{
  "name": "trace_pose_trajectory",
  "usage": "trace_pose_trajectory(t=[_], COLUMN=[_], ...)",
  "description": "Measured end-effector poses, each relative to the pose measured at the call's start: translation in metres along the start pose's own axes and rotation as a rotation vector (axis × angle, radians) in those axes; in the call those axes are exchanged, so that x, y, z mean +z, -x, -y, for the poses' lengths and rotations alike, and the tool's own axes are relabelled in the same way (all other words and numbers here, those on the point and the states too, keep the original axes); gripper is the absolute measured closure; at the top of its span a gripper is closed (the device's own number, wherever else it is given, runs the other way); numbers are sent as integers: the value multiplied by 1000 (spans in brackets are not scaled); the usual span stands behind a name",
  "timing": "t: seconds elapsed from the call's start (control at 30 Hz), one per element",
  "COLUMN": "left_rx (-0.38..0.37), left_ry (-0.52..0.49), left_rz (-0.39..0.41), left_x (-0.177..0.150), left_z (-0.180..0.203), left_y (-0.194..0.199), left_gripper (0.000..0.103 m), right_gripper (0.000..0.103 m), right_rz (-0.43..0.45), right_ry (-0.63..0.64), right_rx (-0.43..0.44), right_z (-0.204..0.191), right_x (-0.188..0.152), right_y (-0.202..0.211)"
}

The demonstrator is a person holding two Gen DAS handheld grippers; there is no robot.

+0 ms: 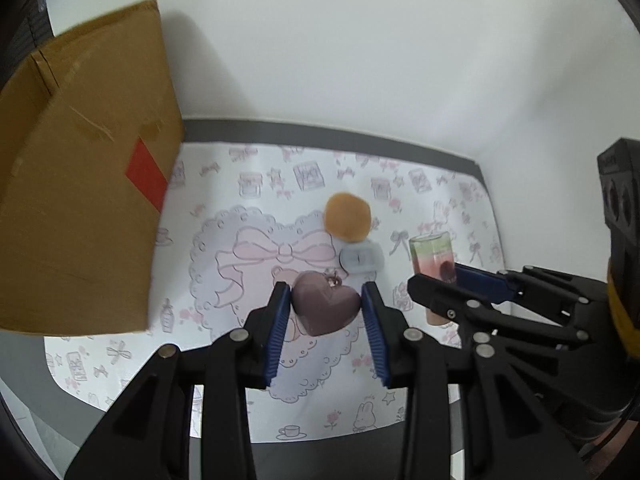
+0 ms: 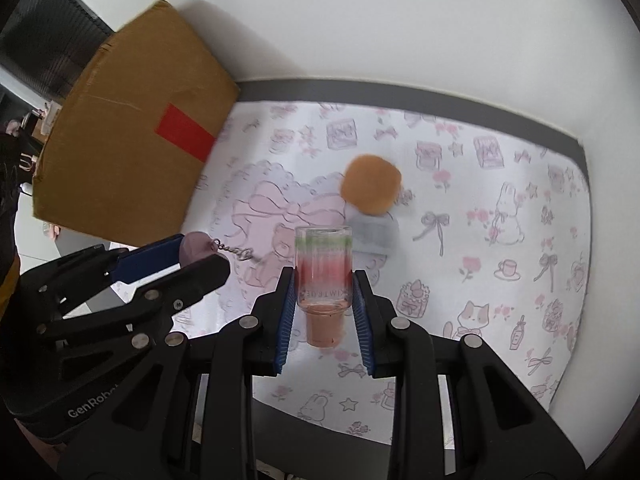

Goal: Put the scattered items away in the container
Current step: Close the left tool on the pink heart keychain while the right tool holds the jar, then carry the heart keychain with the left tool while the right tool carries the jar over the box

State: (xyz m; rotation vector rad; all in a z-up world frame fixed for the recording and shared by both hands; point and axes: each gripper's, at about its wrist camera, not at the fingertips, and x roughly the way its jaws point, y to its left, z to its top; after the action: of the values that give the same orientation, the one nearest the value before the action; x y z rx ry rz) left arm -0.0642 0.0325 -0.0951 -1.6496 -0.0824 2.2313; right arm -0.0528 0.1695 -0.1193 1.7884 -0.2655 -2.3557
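Tabletop (image 2: 460, 360) w/ pastel printed mat (image 2: 500, 184), white wall (image 2: 400, 20) behind, cardboard box (image 2: 132, 148) at left; left gripper (image 1: 326, 308) clamps heart charm (image 1: 326, 306), right gripper (image 2: 324, 300) clamps bottle (image 2: 323, 268).

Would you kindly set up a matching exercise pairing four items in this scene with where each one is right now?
Items:
1. heart charm
2. small bottle
3. orange puff
4. cardboard box

Places:
A. lying on the patterned mat
B. in the right claw
C. at the mat's left edge
D. in the left claw

Pairs: 1-D, 2-B, 3-A, 4-C
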Motion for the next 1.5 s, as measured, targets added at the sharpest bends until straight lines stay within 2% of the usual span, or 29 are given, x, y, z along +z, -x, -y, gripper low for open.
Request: trace_pose_trajectory(t=[0.33, 0.77, 1.1, 1.5], left_rx=[12, 42, 74, 101], left_ry=[-15, 0, 44, 115], left_rz=[109, 215, 260, 290], left_x=[14, 33, 54, 63], left_z=[-15, -51, -88, -139], left_y=[51, 98, 126, 140], left_gripper=[67, 67, 67, 67], right_gripper=[74, 74, 74, 74], right_rz=[99, 188, 219, 221], right_ry=[42, 105, 178, 254], right_rx=[-21, -36, -26, 1], right_z=[-36, -91, -136, -188], right_x=[16, 34, 66, 96], right_y=[46, 76, 82, 76])
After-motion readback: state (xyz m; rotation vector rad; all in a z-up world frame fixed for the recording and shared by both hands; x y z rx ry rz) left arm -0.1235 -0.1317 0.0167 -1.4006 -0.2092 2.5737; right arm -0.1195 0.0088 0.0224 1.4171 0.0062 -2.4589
